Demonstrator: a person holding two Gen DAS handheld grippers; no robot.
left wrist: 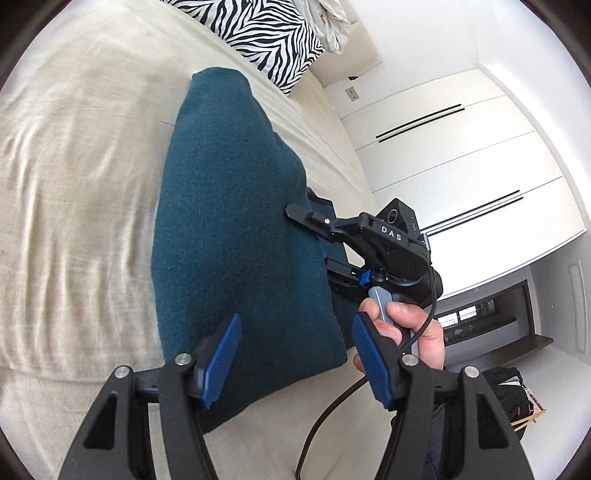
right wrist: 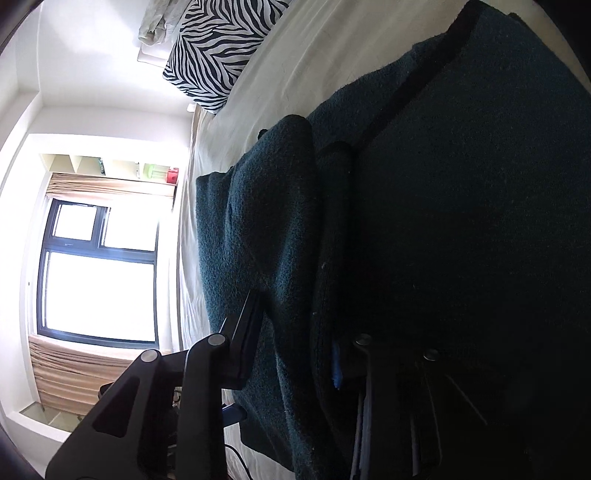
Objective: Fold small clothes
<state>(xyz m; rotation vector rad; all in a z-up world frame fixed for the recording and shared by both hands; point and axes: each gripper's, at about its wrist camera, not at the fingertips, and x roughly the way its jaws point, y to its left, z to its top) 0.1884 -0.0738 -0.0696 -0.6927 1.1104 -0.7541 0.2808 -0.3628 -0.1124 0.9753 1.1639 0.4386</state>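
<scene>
A teal knit garment (left wrist: 236, 229) lies folded lengthwise on the cream bed sheet (left wrist: 74, 192). My left gripper (left wrist: 295, 354) hangs over its near end, blue pads (left wrist: 221, 358) wide apart and open, touching nothing. In the left wrist view a hand (left wrist: 417, 332) holds my right gripper (left wrist: 310, 236) at the garment's right edge, one finger on top of the cloth and one beneath. In the right wrist view a thick fold of the garment (right wrist: 280, 229) sits pinched between the right gripper's (right wrist: 295, 332) fingers, so it is shut on the cloth. Dark cloth hides its right finger.
A zebra-print pillow (left wrist: 266, 33) and a crumpled pale cloth (left wrist: 336, 22) lie at the head of the bed. White wardrobe doors (left wrist: 461, 155) stand to the right. A black cable (left wrist: 332, 417) trails from the right gripper. A bright window (right wrist: 99, 273) is beyond the bed.
</scene>
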